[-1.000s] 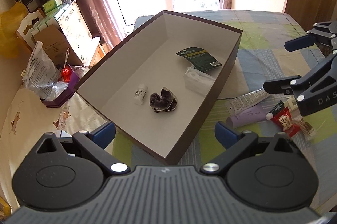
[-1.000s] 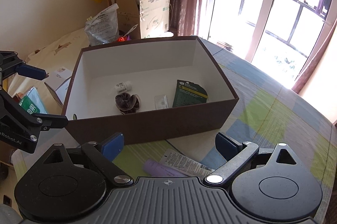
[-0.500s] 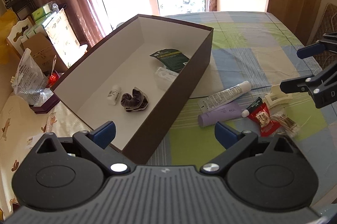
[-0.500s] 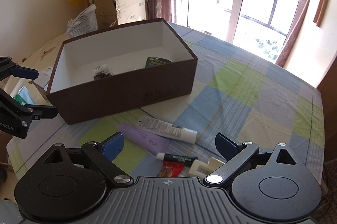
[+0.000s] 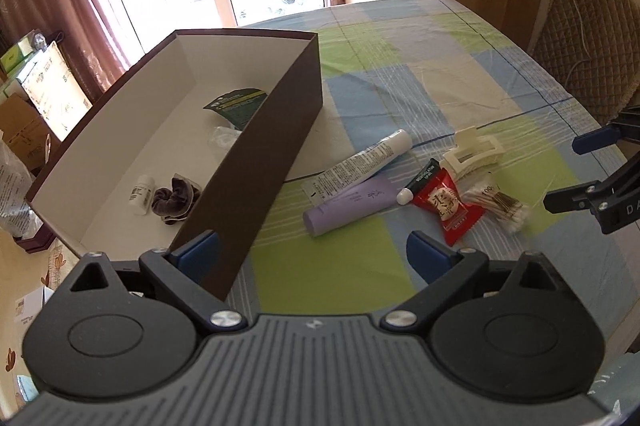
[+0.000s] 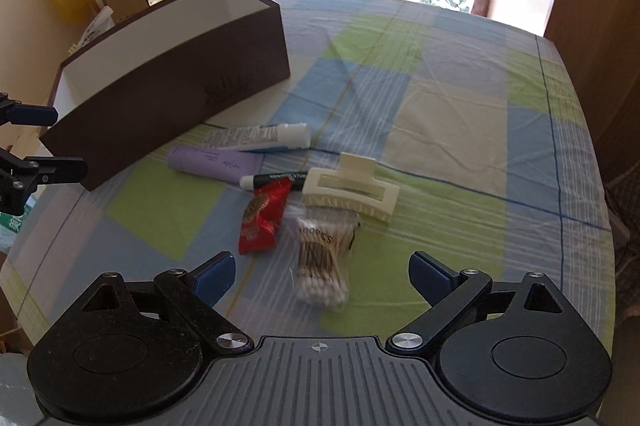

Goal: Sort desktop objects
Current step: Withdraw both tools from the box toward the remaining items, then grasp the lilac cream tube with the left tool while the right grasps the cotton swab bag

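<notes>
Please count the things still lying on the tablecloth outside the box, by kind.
Tubes: 2 (white tube, purple tube)
Lip balm stick: 1
Hair claw clip: 1
Red snack packet: 1
Cotton swab pack: 1
Total: 6

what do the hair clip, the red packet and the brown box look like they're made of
Hair clip: cream, looks like matte moulded plastic, with rigid teeth and cut-out windows.
Red packet: probably glossy foil or plastic film; it is crinkled, with bright highlights.
Brown box: likely paperboard, with thin straight walls, a matte brown outside and a plain white inside.
</notes>
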A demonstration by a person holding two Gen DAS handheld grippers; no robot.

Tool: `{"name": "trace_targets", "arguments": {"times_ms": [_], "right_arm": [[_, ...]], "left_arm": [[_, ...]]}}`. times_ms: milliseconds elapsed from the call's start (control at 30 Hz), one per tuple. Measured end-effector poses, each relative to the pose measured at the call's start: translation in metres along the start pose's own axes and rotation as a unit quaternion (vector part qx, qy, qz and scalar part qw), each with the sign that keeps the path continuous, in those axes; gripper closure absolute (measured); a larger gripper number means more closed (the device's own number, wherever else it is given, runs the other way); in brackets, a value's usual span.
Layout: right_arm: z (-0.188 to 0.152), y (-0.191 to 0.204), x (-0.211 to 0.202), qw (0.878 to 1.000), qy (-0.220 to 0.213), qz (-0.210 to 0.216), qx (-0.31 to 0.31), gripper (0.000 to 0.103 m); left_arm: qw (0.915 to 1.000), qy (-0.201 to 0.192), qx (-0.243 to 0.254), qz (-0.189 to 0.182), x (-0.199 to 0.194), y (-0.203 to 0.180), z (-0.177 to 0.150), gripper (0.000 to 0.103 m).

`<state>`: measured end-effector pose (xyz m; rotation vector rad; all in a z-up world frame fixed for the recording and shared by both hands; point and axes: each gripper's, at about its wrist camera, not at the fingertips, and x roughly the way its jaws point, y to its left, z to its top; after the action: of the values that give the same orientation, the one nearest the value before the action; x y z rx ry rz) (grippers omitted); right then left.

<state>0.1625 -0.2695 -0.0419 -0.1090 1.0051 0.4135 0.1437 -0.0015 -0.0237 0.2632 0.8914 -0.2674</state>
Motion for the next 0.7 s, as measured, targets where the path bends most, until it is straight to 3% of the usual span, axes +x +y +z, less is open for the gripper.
{"name": "trace_targets", "arguments": {"times_ms": [300, 433, 633, 667, 700], "right_arm": [[-0.014, -0.003, 0.030, 1.000, 0.021, 0.006, 0.021, 0.005], [-0.013, -0.007, 0.049, 0.999, 0.032, 0.007, 0.024, 0.005], [-0.013, -0.011, 0.070, 0.999, 0.043, 0.001, 0.017, 0.005], [-0.013, -0.012, 0.072, 0.999, 0.044, 0.003, 0.015, 0.017], [-0.013, -0.013, 0.075, 0.999, 0.046, 0.006, 0.015, 0.036]], "left_arm": [[0.9982, 0.005, 0.050, -0.034, 0.027, -0.014, 0.001, 0.007], [0.9964, 0.008, 0.066, -0.054, 0.040, -0.013, 0.004, 0.017], [0.9929, 0.023, 0.099, -0.062, 0.064, -0.015, 0.006, 0.017], [0.9921, 0.026, 0.105, -0.063, 0.069, -0.015, 0.007, 0.018], [0.9913, 0.029, 0.112, -0.064, 0.073, -0.015, 0.007, 0.018]]}}
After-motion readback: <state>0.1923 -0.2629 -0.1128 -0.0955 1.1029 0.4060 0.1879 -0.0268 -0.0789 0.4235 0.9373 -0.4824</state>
